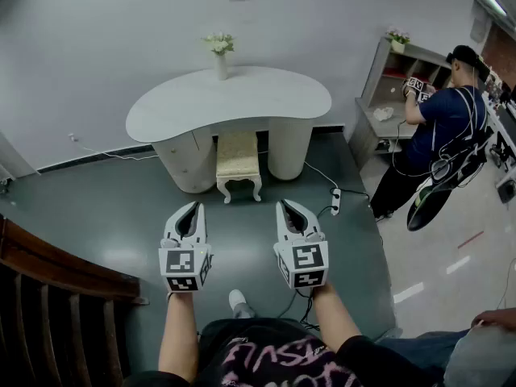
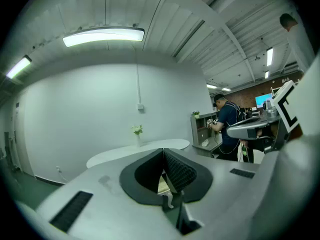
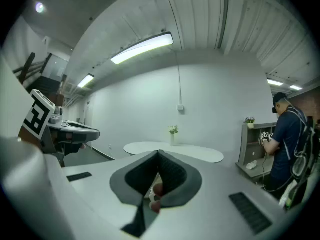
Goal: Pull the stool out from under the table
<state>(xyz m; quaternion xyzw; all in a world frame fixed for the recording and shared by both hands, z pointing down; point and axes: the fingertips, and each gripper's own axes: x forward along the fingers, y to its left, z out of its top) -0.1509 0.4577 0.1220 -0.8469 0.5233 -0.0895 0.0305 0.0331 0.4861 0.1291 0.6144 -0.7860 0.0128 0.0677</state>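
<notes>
A cream stool (image 1: 239,161) with a padded seat and curved white legs stands tucked in the knee gap of the white kidney-shaped table (image 1: 266,101). A sliver of the stool (image 2: 163,184) shows past the jaws in the left gripper view. My left gripper (image 1: 192,206) is held in the air well short of the stool, jaws shut with nothing between them. My right gripper (image 1: 288,205) floats beside it, also shut and empty. Both point toward the table (image 3: 195,152).
A vase of flowers (image 1: 220,53) stands on the tabletop. A power strip and cable (image 1: 335,201) lie on the grey floor right of the stool. A person (image 1: 439,131) stands at a shelf unit (image 1: 387,95) at right. A dark wooden rail (image 1: 56,268) runs at lower left.
</notes>
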